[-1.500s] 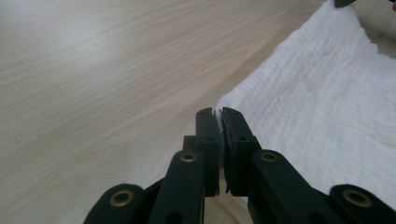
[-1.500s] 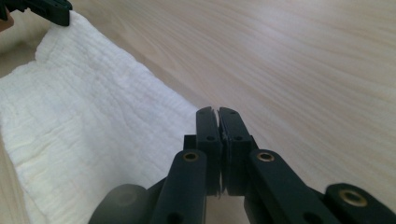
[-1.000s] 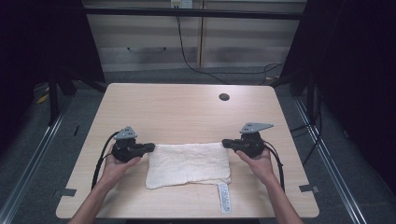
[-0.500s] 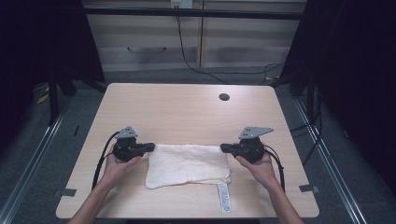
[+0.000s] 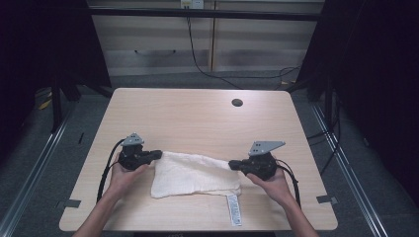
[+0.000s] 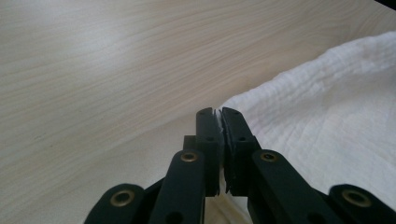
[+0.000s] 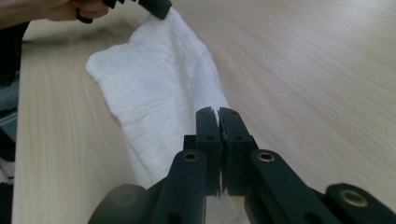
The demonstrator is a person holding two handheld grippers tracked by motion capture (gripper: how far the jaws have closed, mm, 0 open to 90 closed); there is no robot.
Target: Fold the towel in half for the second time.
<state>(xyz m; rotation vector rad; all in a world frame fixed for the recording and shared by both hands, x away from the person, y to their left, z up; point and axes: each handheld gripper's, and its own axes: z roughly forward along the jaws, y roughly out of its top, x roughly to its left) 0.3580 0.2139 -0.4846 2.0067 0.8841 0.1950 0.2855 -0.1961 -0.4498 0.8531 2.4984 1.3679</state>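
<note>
High view: the person's forearms come in from the near edge of the wooden table, each hand wrapped around a black gripper lying low and roughly level over the tabletop, the two pointing inward toward each other. The left gripper sits at the near left, its jaws pinched on the far left corner of the white cloth; the left gripper view shows the two black jaws pressed together with a thin sliver of white fabric caught between their tips. The right gripper sits at the near right, a little nearer the person than the left one, and its jaws are likewise clamped on the far right corner of the cloth, with a white edge seen between the tips in the right gripper view. The cloth hangs stretched between the two grips, its far edge drawn taut and slightly raised, its near part resting on the table in the near middle. A long white care label trails from the near right corner of the cloth onto the wood; it carries small dark print, too small to read.
</note>
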